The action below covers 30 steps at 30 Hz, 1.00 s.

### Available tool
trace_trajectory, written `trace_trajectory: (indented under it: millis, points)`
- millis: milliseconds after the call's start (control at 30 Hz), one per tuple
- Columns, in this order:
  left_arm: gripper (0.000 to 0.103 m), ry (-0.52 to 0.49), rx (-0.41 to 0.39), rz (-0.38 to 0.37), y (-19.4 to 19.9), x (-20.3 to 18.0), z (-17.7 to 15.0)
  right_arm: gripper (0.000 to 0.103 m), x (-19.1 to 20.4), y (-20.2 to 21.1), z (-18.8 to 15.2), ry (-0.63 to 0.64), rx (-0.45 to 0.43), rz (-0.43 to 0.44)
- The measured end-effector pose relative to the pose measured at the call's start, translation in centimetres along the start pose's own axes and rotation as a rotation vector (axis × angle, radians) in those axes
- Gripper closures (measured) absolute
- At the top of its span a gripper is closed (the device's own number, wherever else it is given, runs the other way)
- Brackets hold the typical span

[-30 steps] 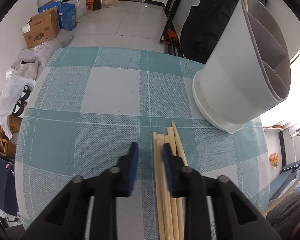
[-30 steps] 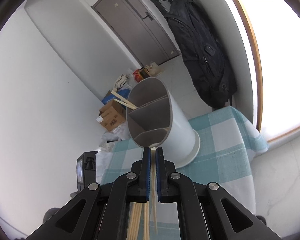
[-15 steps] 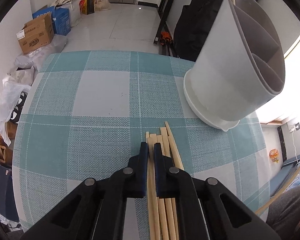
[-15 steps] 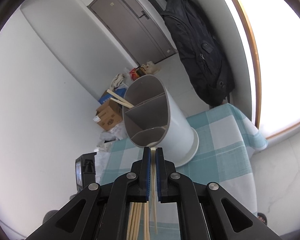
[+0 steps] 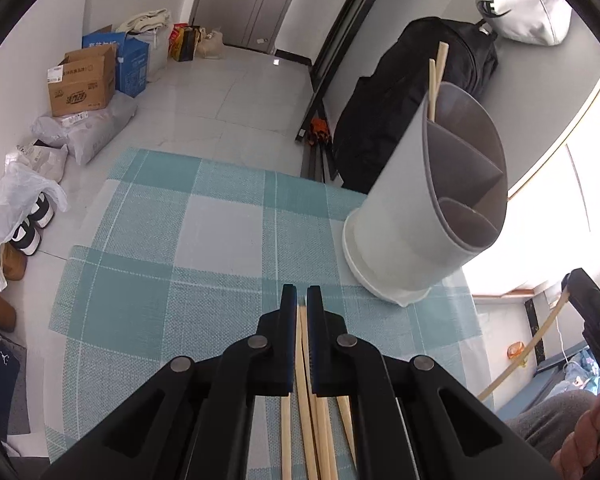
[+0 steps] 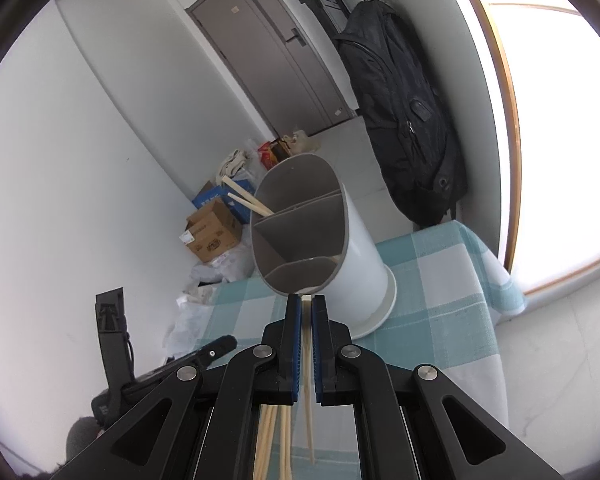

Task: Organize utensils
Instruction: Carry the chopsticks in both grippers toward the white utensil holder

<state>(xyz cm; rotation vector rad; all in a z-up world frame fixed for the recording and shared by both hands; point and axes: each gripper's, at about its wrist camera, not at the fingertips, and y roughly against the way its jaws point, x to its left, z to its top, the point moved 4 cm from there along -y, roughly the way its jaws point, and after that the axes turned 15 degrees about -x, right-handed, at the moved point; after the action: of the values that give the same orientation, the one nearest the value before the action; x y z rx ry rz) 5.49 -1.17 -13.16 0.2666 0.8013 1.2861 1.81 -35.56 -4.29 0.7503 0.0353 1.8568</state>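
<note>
A white utensil holder [image 5: 408, 236] with grey dividers stands on the teal checked tablecloth [image 5: 180, 264]; two chopsticks [image 5: 436, 76] stick out of its far compartment. My left gripper [image 5: 302, 300] is shut on a wooden chopstick [image 5: 301, 344], lifted above several loose chopsticks [image 5: 332, 432] on the cloth. My right gripper [image 6: 307, 308] is shut on another chopstick [image 6: 308, 344], its tip just before the holder's [image 6: 340, 264] near rim. It also shows at the right edge of the left wrist view [image 5: 588, 296].
Cardboard boxes [image 5: 84, 84], bags and shoes [image 5: 24, 232] lie on the floor beyond the table's far left. A black backpack [image 6: 404, 120] hangs behind the holder. The table edge runs close to the right of the holder.
My left gripper closed on a chopstick from the pile and lifted it, tilting upward. My right gripper has held its chopstick near the holder's rim almost unmoved.
</note>
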Motion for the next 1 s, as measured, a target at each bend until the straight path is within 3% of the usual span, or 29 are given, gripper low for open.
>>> trace_trajectory:
  millis: [100,167,300,400,500,533,600,667,867,1000]
  points:
    - [0.102,0.026,0.084,0.048,-1.1,0.7,-1.1,0.099,-0.2,0.1,-0.2,-0.007,0.000,-0.007]
    - [0.102,0.041,0.131,0.042,-1.6,1.2,-1.7,0.099,-0.2,0.3,-0.4,-0.005,-0.001,-0.011]
    - [0.101,-0.029,0.212,0.086,-2.3,0.9,-3.3,0.099,0.0,0.5,-0.3,0.015,-0.008,-0.011]
    - [0.097,-0.077,0.221,0.092,-2.2,0.1,-3.8,0.099,-0.1,0.5,-0.3,0.013,-0.008,-0.009]
    - [0.073,-0.078,0.240,0.085,-2.4,-0.1,-4.3,0.099,0.0,0.6,-0.2,0.006,-0.007,-0.004]
    - [0.070,-0.086,0.239,0.099,-2.4,0.0,-4.5,0.099,0.0,0.6,-0.2,0.006,-0.007,-0.002]
    - [0.070,-0.123,0.214,0.146,-2.3,0.2,-4.4,0.099,0.0,0.6,-0.1,0.004,-0.005,0.002]
    - [0.070,-0.142,0.217,0.147,-2.2,0.4,-4.4,0.099,-0.1,0.6,0.0,0.000,-0.004,0.004]
    - [0.067,-0.328,0.234,0.208,-2.6,-1.1,-5.4,0.099,-0.3,0.6,0.2,-0.021,-0.001,0.015]
    - [0.061,-0.301,0.235,0.222,-2.9,-0.7,-5.0,0.099,-0.2,0.5,0.3,-0.028,0.004,0.019]
